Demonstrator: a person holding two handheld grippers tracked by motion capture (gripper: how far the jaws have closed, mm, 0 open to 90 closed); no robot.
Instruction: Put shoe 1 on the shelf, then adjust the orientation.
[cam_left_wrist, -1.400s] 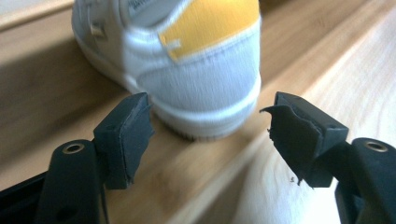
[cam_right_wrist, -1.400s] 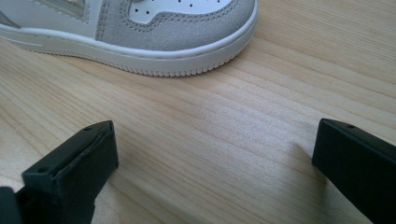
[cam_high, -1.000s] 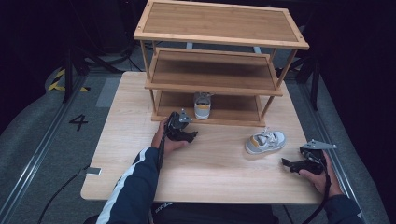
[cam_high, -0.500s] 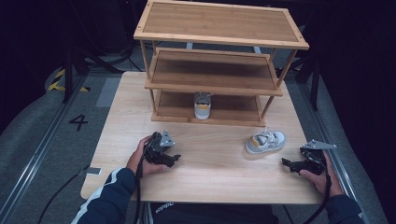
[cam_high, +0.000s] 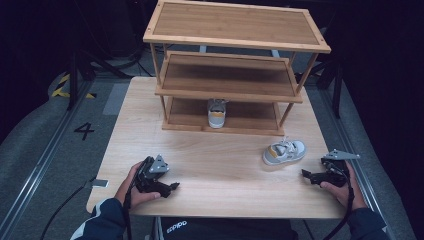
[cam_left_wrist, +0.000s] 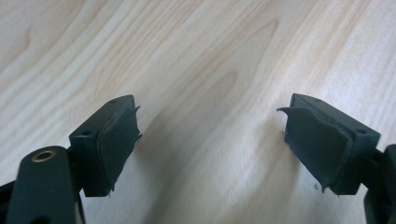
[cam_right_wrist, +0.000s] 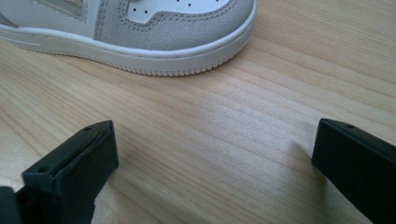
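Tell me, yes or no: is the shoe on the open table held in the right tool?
No: in the right gripper view the right tool stands open over bare wood, with the shoe lying ahead of it, untouched.

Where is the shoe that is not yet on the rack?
In the high view, the loose shoe lies on the table right of centre, in front of the rack, just left of the right gripper.

Recording lab: dark surroundings, floor rails, floor number marking.
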